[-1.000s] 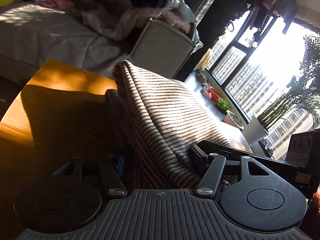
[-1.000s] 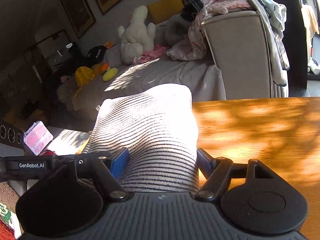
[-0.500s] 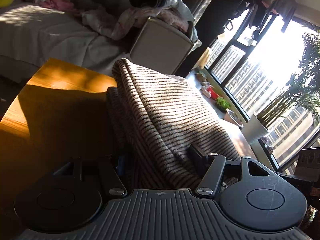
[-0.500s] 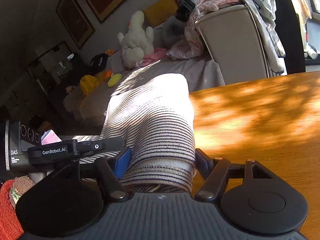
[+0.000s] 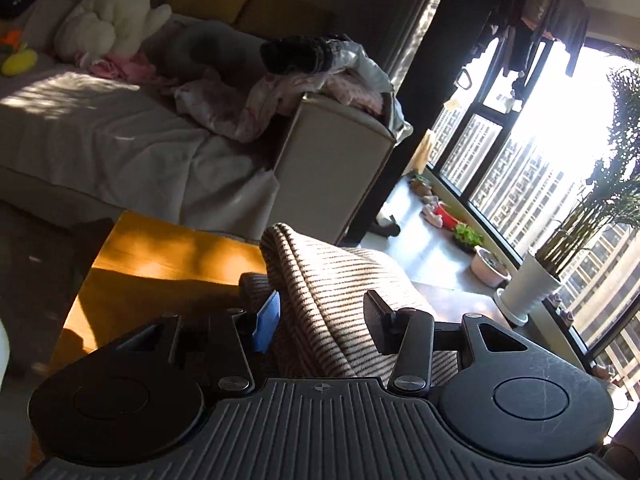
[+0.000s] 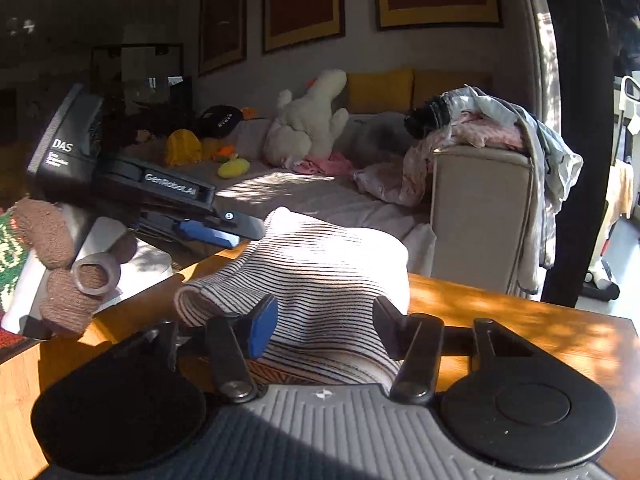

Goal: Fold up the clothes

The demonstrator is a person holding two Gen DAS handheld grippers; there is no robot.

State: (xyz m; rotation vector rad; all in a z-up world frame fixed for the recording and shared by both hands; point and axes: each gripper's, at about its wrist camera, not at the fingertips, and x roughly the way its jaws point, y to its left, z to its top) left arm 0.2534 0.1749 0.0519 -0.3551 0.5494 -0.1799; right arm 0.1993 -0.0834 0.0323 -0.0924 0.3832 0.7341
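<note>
A folded garment with thin dark stripes point(image 5: 332, 276) rests on the wooden table point(image 5: 160, 272), its fold ridge running between the fingers of my left gripper point(image 5: 322, 320). Those jaws are closing, with the blue pad against the cloth. In the right wrist view the same striped garment point(image 6: 332, 252) fills the gap of my right gripper point(image 6: 324, 324); its jaws are closing too, and both pads touch the fabric. The left gripper point(image 6: 240, 226) reaches the garment's far left edge, held by a hand in a brown glove point(image 6: 56, 240).
Beyond the table point(image 6: 520, 320) stands a sofa point(image 6: 304, 196) with a white plush toy point(image 6: 308, 120). Several loose clothes point(image 6: 500, 128) are heaped on the armrest. In the left wrist view, a potted plant point(image 5: 532, 288) and small pots stand on the floor by a tall window.
Both pairs of jaws have narrowed on the striped garment. Both cameras have risen, so more of the sofa and wall shows. The right view has swung, and the left gripper sits higher in it.
</note>
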